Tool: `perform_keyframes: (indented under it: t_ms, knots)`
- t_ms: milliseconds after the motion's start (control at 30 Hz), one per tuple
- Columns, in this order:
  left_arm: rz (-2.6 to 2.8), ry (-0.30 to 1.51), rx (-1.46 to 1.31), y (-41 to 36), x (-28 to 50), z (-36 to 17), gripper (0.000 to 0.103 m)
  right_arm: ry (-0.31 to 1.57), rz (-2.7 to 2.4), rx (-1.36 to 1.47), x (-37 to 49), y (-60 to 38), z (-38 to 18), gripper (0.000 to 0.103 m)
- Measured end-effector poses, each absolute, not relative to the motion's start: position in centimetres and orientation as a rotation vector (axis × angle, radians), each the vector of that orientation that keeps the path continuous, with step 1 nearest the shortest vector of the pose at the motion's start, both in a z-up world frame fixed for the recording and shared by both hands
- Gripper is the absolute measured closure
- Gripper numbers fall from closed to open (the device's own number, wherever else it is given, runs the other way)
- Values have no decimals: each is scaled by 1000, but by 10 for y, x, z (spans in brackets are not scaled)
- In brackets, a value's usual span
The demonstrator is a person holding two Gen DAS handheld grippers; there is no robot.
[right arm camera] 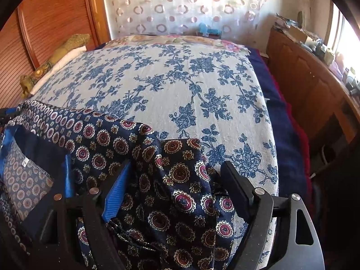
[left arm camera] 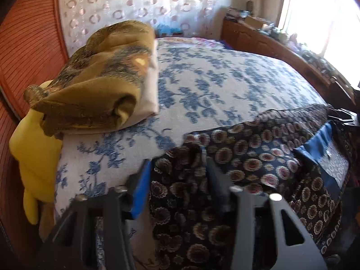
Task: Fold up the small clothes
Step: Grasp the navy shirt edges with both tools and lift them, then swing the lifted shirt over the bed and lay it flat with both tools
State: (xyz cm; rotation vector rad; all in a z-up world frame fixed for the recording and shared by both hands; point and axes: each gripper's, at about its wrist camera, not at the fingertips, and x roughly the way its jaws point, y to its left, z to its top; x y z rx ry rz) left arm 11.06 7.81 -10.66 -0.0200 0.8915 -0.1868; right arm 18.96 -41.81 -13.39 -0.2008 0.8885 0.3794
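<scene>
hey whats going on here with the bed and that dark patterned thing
A person is working with two handheld grippers on a dark medallion-print garment spread at the near edge of a bed with a blue floral cover. The left gripper has the cloth's edge between its fingers; the right gripper stands open around a raised fold. Other folded cloths sit at the side.

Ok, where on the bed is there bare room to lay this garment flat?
The blue-flowered white bedspread is bare across its middle, between the navy medallion-print garment at the near edge and the floral pillows at the head. It is crowded on the left, where the folded olive-gold cloth pile sits.
</scene>
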Motion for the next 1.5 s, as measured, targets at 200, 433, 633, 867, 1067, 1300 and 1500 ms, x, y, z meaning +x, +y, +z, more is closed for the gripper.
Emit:
perform_keyframes:
  t_ms: [200,433,633,867,1067,1300,1500]
  knots:
    - [-244,876,-18,72,107,-97,93,896,475,-212,181,-410,-131,70]
    - [-248,775,-7,70,92,-60,97,844,485,-252,164,-396,-119,91]
    - [-254,737,47,63,91,-37,100,751,490,-246,151,-396,-87,92]
    - [-213,612,27,68,108,6,102,612,476,-272,153,-392,-32,93]
    - [-129,528,53,78,184,51,101,510,409,-291,217,-380,29,93]
    - [-87,598,49,80,267,39,87,597,263,-303,326,-365,19,73]
    - [-156,683,48,73,255,0,64,687,238,-261,346,-370,-27,39]
